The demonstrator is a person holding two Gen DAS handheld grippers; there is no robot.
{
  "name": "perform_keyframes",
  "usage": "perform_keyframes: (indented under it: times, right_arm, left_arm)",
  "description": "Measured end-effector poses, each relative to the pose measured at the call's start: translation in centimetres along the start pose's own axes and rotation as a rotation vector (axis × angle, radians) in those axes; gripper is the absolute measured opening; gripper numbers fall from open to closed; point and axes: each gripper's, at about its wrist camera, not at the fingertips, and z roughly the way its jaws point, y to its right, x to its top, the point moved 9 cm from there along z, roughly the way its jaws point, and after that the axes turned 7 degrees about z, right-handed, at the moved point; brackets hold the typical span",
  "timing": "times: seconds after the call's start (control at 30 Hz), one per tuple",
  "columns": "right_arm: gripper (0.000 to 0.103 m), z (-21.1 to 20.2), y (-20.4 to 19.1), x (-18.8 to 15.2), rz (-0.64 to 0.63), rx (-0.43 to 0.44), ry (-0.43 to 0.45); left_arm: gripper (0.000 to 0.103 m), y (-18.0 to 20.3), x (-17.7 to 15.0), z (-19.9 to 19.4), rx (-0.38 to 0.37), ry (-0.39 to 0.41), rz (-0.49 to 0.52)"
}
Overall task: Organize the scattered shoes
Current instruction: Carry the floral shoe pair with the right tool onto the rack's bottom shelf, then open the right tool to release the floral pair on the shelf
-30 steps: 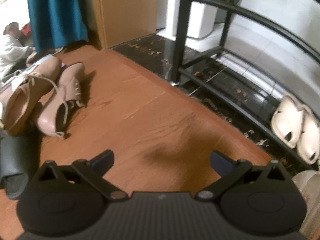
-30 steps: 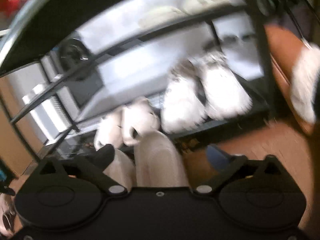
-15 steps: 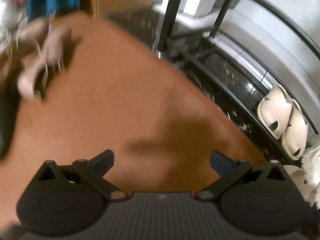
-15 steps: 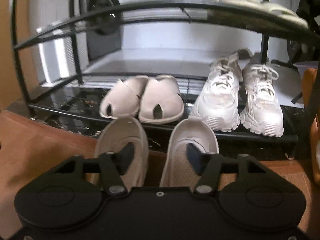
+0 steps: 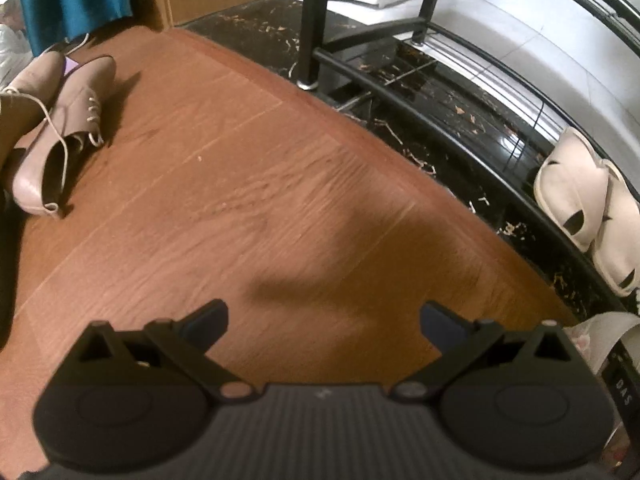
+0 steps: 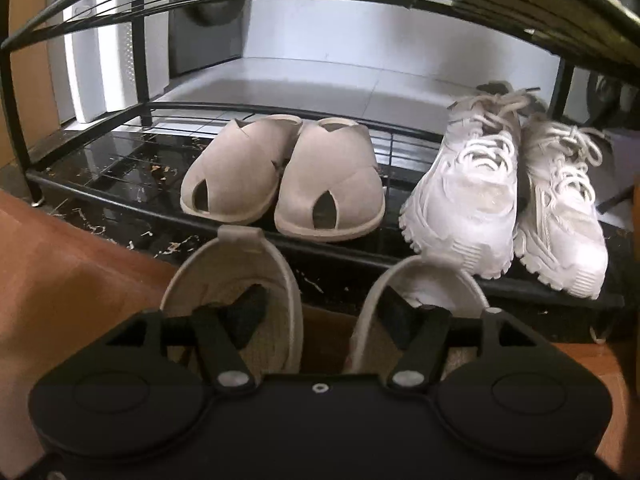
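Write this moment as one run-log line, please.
left hand-held gripper: open, empty, over wood floor | right hand-held gripper: pinching beige shoe pair by inner walls, facing rack

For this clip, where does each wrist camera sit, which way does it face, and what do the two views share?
Left wrist: on the left gripper, above the wood floor, facing the rack's end; its open fingers show, with pink lace-ups far left.
Right wrist: on the right gripper, low, facing the shoe rack head-on; each fingertip sits inside one of two beige slip-ons.
Shared: the cream slippers on the bottom shelf, also in the left view.
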Motion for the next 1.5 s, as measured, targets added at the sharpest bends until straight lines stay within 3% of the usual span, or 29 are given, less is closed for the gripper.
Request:
perform_keyframes:
  times: [0.03, 0.17, 0.47, 0.67, 0.93, 1.13, 1.23, 1.33, 1.5]
  right_arm:
    - [0.009, -0.4, 0.0, 0.1, 0.032, 0.022, 0.025]
    - [0.007, -3.2, -0.6, -0.6, 0.014, 0.016, 0.180]
    - [0.007, -11.0, -0.6, 1.5, -0.012, 0.018, 0.383]
    - [0.007, -15.2, -0.4, 3.5, -0.051, -0.031, 0.484]
    - [0.007, -19.1, -0.8, 13.0, 0.037, -0.003, 0.623]
    - [0.007, -18.6, -0.1, 22.4, 0.124, 0.022, 0.715]
    - [0.007, -17.1, -1.1, 26.6, 0.074, 0.033, 0.754]
    - [0.009, -13.6, -2.2, 28.0, 0.025, 0.050, 0.675]
    - [0.009, -10.5, -2.5, 29.2, -0.035, 0.004, 0.651]
  left_arm:
    - [0.102, 0.0, 0.1, 0.0, 0.003, 0.008, 0.000]
    - [0.102, 0.0, 0.2, -0.1, 0.022, 0.021, 0.012]
    - [0.102, -0.1, 0.3, -0.5, 0.020, 0.026, 0.016]
    - [0.102, 0.0, 0.7, -1.2, -0.015, 0.065, 0.002]
    - [0.102, -0.2, 1.2, -1.9, -0.019, 0.114, -0.009]
    - [0.102, 1.5, 1.9, -2.9, -0.068, 0.214, 0.029]
    - [0.102, 3.2, 1.8, -3.7, -0.120, 0.265, 0.067]
    - [0.102, 4.8, 1.4, -4.0, -0.151, 0.295, 0.138]
    - [0.102, 6.6, 1.0, -3.5, -0.175, 0.280, 0.200]
